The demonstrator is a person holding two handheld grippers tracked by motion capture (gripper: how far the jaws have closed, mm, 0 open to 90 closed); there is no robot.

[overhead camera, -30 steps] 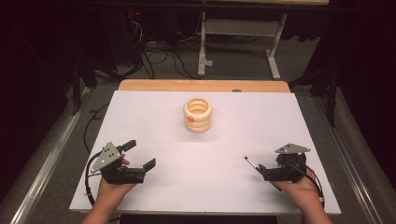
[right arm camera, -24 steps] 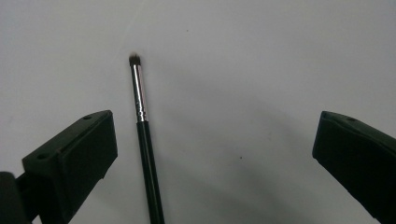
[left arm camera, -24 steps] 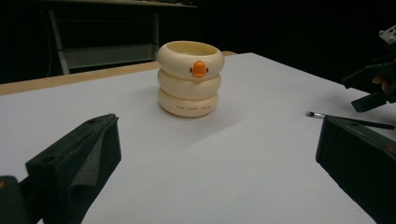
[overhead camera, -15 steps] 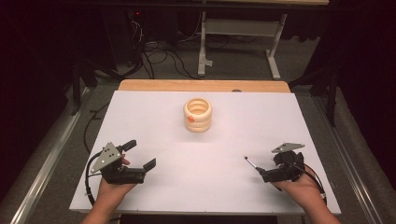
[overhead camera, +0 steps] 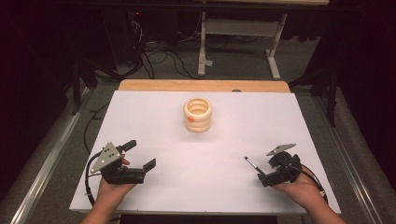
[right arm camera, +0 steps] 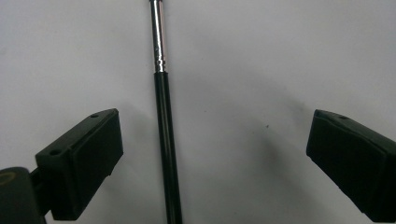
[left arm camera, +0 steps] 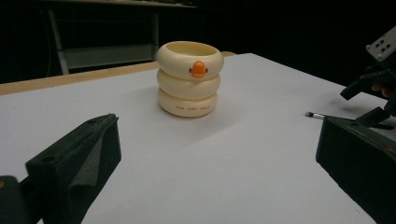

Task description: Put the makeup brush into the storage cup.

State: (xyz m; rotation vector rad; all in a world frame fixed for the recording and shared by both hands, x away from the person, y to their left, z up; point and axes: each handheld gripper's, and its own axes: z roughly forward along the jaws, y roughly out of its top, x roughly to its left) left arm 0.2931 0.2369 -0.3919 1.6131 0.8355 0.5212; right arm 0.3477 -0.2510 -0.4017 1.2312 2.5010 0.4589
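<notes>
- The right gripper view reveals the brush's (right arm camera: 164, 140) black handle and silver ferrule between the right gripper's (right arm camera: 215, 163) spread jaws.
- It points toward the duck cup (overhead camera: 197, 115).
- The left gripper's (overhead camera: 140, 156) jaws gape, empty.

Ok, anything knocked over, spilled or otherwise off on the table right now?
Nothing stands out. The duck-faced cup stands upright on the white table. The thin brush lies flat between the open right gripper's jaws, untouched. The left gripper is open too.

A lab or test room is showing itself here. Cables (overhead camera: 154, 56) are trailing across grey floor behind the white table (overhead camera: 140, 116), a metal stand (overhead camera: 243, 42) is standing beyond.
</notes>
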